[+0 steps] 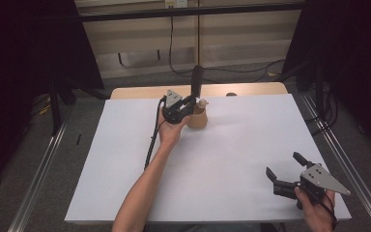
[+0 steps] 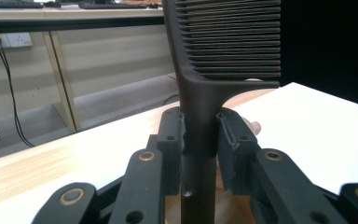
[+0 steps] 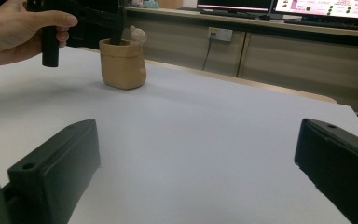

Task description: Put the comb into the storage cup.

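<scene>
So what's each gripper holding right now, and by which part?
The left gripper is shut on the black comb, clamping its handle just below the teeth, above the tan pot. The right gripper is open and holds nothing.

The white rectangular table top (image 1: 232,154) is evenly and softly lit from above in the high view, while both side margins of that view are sunk in near black. Faint, soft-edged shadows are cast on the sheet beside the small tan paper-like pot (image 1: 197,117) near the far edge. No glare is seen. In the left gripper view the black plastic comb (image 2: 214,70) is rendered sharp but dark, its teeth backlit against a brighter, slightly soft background. In the right gripper view the two near black jaws are blurred, and a broad grey shadow is laid across the table's left part.
</scene>
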`<state>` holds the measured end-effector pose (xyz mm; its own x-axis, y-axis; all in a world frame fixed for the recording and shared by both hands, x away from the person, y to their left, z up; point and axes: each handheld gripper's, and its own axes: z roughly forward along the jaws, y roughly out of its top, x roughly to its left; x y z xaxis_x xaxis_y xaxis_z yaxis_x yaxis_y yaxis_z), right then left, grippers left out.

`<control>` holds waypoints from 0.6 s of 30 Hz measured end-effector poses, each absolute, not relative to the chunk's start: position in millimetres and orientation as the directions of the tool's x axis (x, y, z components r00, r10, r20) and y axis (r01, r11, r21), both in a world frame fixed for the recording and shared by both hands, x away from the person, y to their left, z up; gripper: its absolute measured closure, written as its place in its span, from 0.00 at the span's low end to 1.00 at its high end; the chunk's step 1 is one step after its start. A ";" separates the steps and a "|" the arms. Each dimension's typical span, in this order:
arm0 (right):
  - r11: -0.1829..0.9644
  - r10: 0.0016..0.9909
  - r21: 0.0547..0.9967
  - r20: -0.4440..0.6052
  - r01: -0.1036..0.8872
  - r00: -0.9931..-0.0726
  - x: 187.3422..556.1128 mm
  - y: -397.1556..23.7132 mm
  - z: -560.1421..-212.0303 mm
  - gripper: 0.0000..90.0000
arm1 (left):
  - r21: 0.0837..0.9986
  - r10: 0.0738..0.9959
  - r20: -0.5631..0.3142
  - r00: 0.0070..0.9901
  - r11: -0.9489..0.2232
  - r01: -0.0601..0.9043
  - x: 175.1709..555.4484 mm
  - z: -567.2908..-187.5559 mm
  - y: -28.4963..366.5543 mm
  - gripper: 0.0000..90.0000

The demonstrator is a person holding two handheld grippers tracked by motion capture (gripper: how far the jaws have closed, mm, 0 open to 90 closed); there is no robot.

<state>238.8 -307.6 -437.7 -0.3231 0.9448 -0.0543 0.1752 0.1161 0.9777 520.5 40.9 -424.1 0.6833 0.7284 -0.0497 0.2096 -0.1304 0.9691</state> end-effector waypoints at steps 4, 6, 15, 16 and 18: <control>0.115 0.945 0.978 -0.054 0.173 -0.324 238.8 -307.9 -437.6 0.00 | 0.965 0.730 -0.059 0.681 -0.133 0.227 520.8 -426.5 40.7 0.81; 0.117 0.945 0.978 -0.055 0.175 -0.324 238.7 -307.9 -437.5 0.00 | 0.963 0.731 -0.061 0.680 -0.137 0.234 520.8 -426.9 40.6 0.81; 0.117 0.944 0.978 -0.056 0.172 -0.324 238.3 -307.9 -437.3 0.00 | 0.960 0.728 -0.057 0.684 -0.148 0.237 519.6 -429.9 39.7 0.81; 0.116 0.945 0.978 -0.055 0.171 -0.323 238.1 -307.7 -437.2 0.00 | 0.960 0.725 -0.052 0.687 -0.154 0.235 519.7 -430.1 40.1 0.81; 0.114 0.945 0.979 -0.054 0.170 -0.324 238.0 -307.7 -437.2 0.00 | 0.960 0.726 -0.052 0.685 -0.153 0.235 518.9 -430.7 39.6 0.81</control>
<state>238.0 -307.7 -437.2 -0.3237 0.9446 -0.0539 0.1701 0.1141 0.9788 518.9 39.6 -430.7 0.6853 0.7264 -0.0515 0.2345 -0.1532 0.9600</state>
